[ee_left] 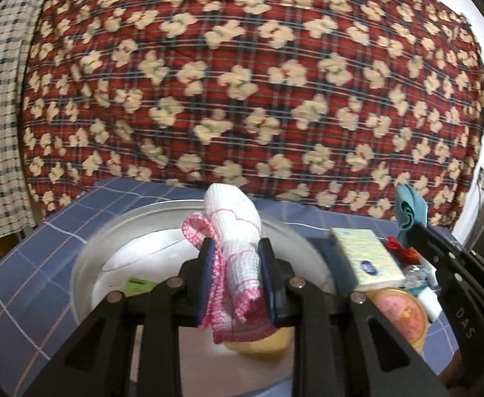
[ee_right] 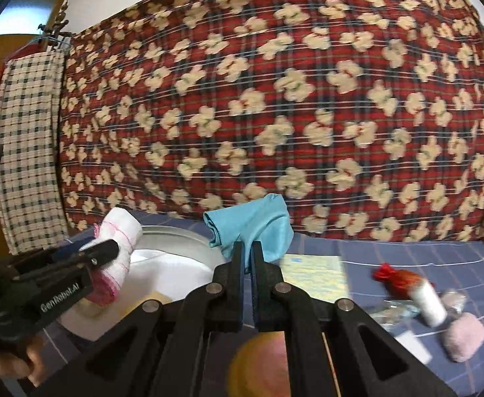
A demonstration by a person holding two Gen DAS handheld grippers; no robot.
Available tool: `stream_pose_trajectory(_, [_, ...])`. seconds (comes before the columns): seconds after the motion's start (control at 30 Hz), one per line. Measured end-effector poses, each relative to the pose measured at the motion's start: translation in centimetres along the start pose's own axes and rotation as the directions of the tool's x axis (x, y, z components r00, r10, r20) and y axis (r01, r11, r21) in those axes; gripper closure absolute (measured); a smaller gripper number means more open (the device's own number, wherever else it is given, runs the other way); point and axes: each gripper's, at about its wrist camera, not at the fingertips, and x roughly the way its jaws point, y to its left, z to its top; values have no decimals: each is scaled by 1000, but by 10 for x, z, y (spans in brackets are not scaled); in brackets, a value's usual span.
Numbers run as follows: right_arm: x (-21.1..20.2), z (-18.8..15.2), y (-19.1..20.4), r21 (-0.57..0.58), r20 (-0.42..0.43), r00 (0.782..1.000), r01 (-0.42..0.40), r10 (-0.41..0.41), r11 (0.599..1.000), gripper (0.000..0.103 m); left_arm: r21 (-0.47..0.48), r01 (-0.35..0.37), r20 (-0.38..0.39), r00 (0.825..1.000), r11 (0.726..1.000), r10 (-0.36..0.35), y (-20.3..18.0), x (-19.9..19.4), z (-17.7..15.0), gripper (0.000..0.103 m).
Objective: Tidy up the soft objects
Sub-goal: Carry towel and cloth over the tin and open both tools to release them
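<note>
My left gripper [ee_left: 237, 248] is shut on a rolled white cloth with pink edging [ee_left: 237, 231] and holds it over a round metal basin [ee_left: 86, 251]. The same cloth shows at the left of the right wrist view [ee_right: 122, 231]. My right gripper [ee_right: 248, 248] is shut on a light blue cloth [ee_right: 252, 223], held above the table to the right of the basin [ee_right: 189, 241]. The blue cloth also shows in the left wrist view [ee_left: 409, 211]. A pink fuzzy pad [ee_right: 463, 339] lies on the blue tiled tablecloth [ee_right: 407, 254].
A yellow-green sponge [ee_left: 364, 256] and a round peach-coloured tin [ee_left: 401, 314] sit right of the basin. Red yarn [ee_right: 397, 276], a white spool [ee_right: 432, 302] and crinkled wrappers [ee_right: 394, 312] lie at the right. A red floral quilt [ee_right: 275, 99] hangs behind.
</note>
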Motion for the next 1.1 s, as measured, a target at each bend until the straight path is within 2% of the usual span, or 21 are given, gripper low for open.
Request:
stream_pose_trajectory(0.23, [30, 6, 30, 19, -36, 998, -60, 60, 998, 99, -35, -53, -29, 998, 998, 52, 27, 11, 1, 78])
stream_pose_trajectory(0.47, [62, 6, 50, 27, -83, 993, -79, 81, 997, 99, -48, -92, -54, 995, 995, 89, 41, 21, -1, 78])
stream_pose_trajectory(0.6, [75, 2, 54, 38, -109, 991, -80, 83, 996, 99, -30, -123, -63, 991, 992, 121, 41, 26, -3, 78])
stream_pose_trajectory(1.1, [102, -17, 56, 21, -215, 970, -109, 111, 994, 99, -34, -165, -113, 981, 986, 160, 46, 45, -16, 78])
